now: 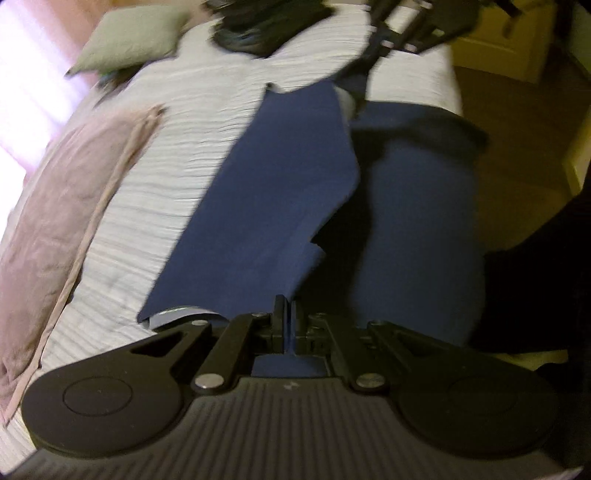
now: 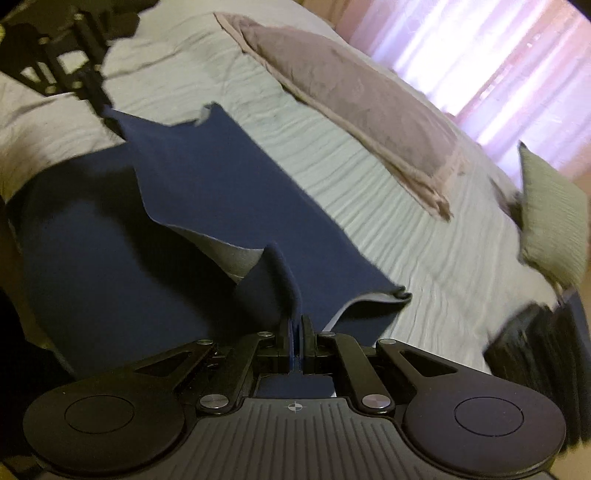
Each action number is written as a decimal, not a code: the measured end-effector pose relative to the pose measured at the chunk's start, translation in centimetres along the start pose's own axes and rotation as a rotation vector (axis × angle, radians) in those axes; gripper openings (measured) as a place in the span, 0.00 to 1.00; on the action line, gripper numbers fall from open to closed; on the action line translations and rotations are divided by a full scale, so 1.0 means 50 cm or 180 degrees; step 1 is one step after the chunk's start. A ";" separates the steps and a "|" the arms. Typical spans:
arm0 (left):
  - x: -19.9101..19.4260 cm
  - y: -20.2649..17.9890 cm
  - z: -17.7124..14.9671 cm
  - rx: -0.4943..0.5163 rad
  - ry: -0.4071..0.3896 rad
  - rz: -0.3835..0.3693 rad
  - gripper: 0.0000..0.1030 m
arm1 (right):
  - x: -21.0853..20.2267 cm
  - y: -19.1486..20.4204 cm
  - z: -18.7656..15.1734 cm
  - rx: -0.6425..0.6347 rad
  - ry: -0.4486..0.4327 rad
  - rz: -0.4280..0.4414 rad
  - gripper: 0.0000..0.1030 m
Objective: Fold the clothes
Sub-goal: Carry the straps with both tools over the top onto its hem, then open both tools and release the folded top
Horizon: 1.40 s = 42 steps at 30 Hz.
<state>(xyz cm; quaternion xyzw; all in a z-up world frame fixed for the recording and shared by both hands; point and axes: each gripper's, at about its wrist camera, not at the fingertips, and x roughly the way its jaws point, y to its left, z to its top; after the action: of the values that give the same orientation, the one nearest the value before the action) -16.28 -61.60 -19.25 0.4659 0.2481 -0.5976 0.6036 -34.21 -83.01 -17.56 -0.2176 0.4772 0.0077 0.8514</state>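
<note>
Blue garment [image 1: 295, 166] (both grippers clamped)

A: Which surface is free for my grippers?

B: In the left wrist view, the ribbed white bedspread [image 1: 192, 122] is bare between the navy garment [image 1: 288, 177] and the mauve pillow [image 1: 62, 214]. That strip runs from lower left to upper centre.

A: Obstacles?

B: The mauve pillow occupies the left edge. A green cushion [image 1: 129, 37] sits at upper left, and a dark bundle [image 1: 266, 26] at top centre. In the right wrist view, a dark object [image 2: 532, 343] blocks the lower right, beside the green cushion.

A: Off the bed?

B: Open floor [image 1: 517, 129] at right.
</note>
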 end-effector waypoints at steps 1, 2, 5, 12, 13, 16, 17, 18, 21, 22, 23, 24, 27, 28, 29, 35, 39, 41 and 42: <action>-0.007 -0.021 -0.010 0.0032 -0.0010 -0.0025 0.00 | -0.012 0.020 -0.008 0.0027 0.0035 -0.0051 0.00; -0.014 -0.041 -0.021 0.0064 -0.0019 -0.0051 0.00 | -0.027 0.044 -0.016 0.0049 0.0069 -0.0090 0.00; -0.034 -0.103 -0.052 0.0166 -0.0046 -0.0129 0.00 | -0.053 0.105 -0.039 0.0024 0.0174 -0.0135 0.00; -0.027 -0.217 -0.087 0.0341 0.0047 -0.0204 0.00 | -0.075 0.217 -0.097 -0.0086 0.0353 -0.0065 0.00; -0.020 -0.227 -0.088 0.0348 0.0065 -0.0204 0.00 | -0.070 0.224 -0.105 -0.0090 0.0369 -0.0051 0.00; -0.006 -0.253 -0.089 0.0379 0.0114 -0.0192 0.00 | -0.061 0.240 -0.127 -0.0145 0.0384 0.0004 0.00; -0.004 -0.261 -0.088 0.0396 0.0128 -0.0182 0.00 | -0.064 0.249 -0.134 -0.0190 0.0386 0.0019 0.00; 0.000 -0.269 -0.088 0.0410 0.0146 -0.0170 0.00 | -0.071 0.257 -0.144 -0.0226 0.0387 0.0029 0.00; 0.032 -0.291 -0.088 0.0426 0.0283 -0.0096 0.00 | -0.058 0.268 -0.162 -0.0345 0.0398 0.0018 0.01; 0.045 -0.296 -0.091 0.0450 0.0363 -0.0093 0.00 | -0.051 0.273 -0.169 -0.0400 0.0394 -0.0001 0.01; 0.059 -0.304 -0.091 0.0491 0.0458 -0.0092 0.01 | -0.041 0.282 -0.176 -0.0468 0.0421 -0.0016 0.01; 0.069 -0.314 -0.091 0.0539 0.0528 -0.0088 0.04 | -0.030 0.290 -0.184 -0.0537 0.0449 -0.0031 0.01; 0.073 -0.331 -0.094 0.0520 0.0633 -0.0163 0.08 | -0.007 0.307 -0.206 -0.0587 0.0616 0.0032 0.01; 0.068 -0.333 -0.095 0.0467 0.0658 -0.0193 0.08 | -0.005 0.309 -0.213 -0.0540 0.0646 0.0073 0.02; 0.062 -0.334 -0.096 0.0417 0.0684 -0.0220 0.08 | -0.007 0.311 -0.219 -0.0477 0.0669 0.0099 0.02; 0.026 -0.327 -0.104 0.0145 0.0806 -0.0190 0.09 | -0.024 0.306 -0.237 0.0084 0.0677 0.0180 0.77; 0.025 -0.284 -0.083 0.0014 0.0794 -0.0107 0.15 | -0.026 0.258 -0.238 0.0747 0.0701 0.0235 0.77; 0.031 -0.249 -0.065 -0.0044 0.0790 -0.0052 0.15 | -0.027 0.223 -0.238 0.1119 0.0683 0.0252 0.77; 0.035 -0.229 -0.056 -0.0074 0.0782 -0.0016 0.15 | -0.027 0.204 -0.238 0.1305 0.0666 0.0260 0.77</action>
<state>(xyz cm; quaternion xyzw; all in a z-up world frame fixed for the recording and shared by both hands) -26.18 -58.35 -25.03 0.5279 0.3282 -0.5346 0.5725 -46.85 -78.02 -25.51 -0.0202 0.5629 -0.0775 0.8226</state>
